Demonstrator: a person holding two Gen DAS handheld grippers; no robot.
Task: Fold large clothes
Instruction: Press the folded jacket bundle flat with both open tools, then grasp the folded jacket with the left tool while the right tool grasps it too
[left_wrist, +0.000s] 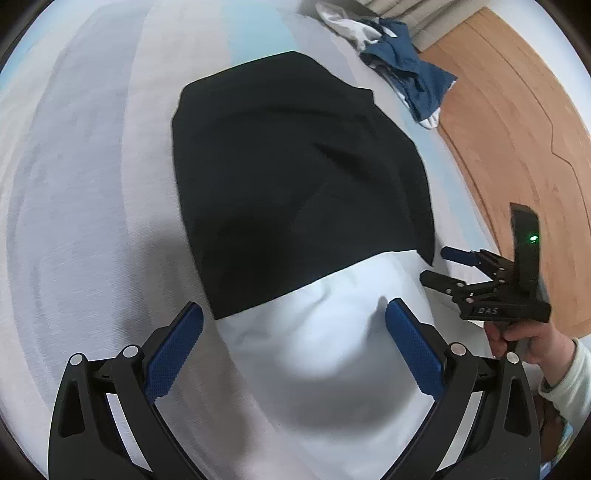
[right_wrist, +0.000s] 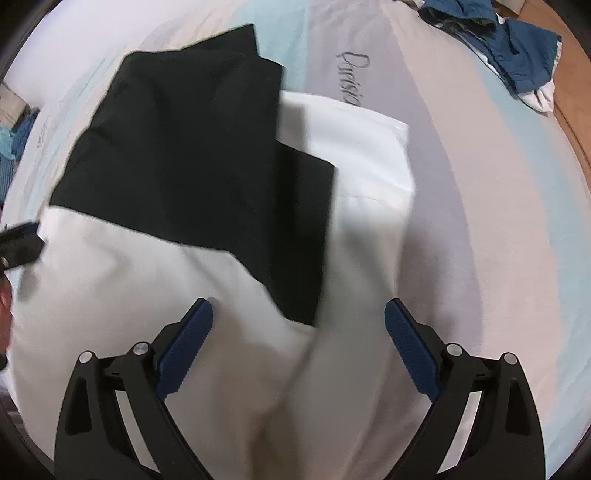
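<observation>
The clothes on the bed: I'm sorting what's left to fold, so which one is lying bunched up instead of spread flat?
The blue garment near the bed's far edge by the wooden floor; it is crumpled in a heap, while the black-and-white garment lies spread flat before both open grippers.

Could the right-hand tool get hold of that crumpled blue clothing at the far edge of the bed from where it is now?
Probably not. The right gripper, jaws open, hovers over the black-and-white garment; the blue clothing lies well beyond.

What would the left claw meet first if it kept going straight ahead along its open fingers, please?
Probably the white fabric of the black-and-white garment on the bed: it fills the gap before the left claw. The black part lies beyond. Depth is uncertain.
</observation>
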